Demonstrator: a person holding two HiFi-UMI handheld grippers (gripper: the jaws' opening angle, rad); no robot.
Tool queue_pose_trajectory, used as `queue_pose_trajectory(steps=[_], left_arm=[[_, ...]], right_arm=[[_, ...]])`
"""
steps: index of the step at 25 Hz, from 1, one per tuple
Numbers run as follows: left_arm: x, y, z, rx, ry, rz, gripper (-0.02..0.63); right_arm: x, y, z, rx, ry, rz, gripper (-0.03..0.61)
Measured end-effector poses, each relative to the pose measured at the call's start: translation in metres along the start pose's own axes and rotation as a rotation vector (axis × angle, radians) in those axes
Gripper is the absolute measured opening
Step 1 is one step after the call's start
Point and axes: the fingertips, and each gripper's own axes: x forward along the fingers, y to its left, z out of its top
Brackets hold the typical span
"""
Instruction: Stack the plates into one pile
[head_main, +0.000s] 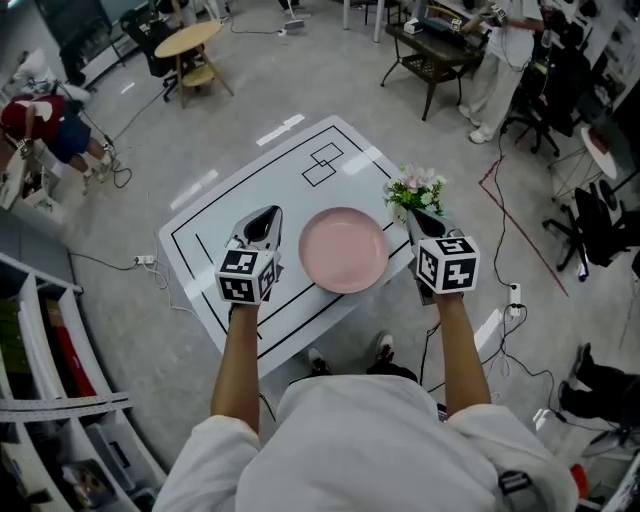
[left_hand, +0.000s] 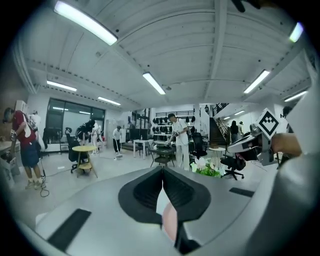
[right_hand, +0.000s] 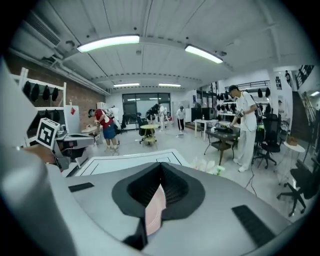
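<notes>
Your left tongs (head_main: 263, 225) and right tongs (head_main: 422, 224) are both pinched fully together with nothing in them, out over the near side of the desk (head_main: 230, 215). The pink plate (head_main: 344, 250) lies flat on the desk between them and touches neither. The desk is white with black outlines and sits skewed on a grey floor (head_main: 300, 90). Flowers (head_main: 415, 188) stand at its right corner, just past your right tongs. Farther off there's a round table (head_main: 187, 40), a dark table (head_main: 432, 60), and a person in white (head_main: 497, 60) beside it.

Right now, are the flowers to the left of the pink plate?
No, the head view shows the flowers to the right of the pink plate.
</notes>
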Motion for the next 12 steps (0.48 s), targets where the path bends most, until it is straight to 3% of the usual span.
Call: queue_pose_trajectory(steps=[6,12], left_arm=[[-0.014,-0.029,0.075,0.116,-0.092,0.062,0.02],[-0.026,-0.044,0.122,0.153,-0.162,0.139,0.02]], right_arm=[[-0.019,0.009,0.073,-0.228,-0.107,0.089,0.014],[-0.036,0.022,0.124,-0.272,-0.219,0.225,0.014]])
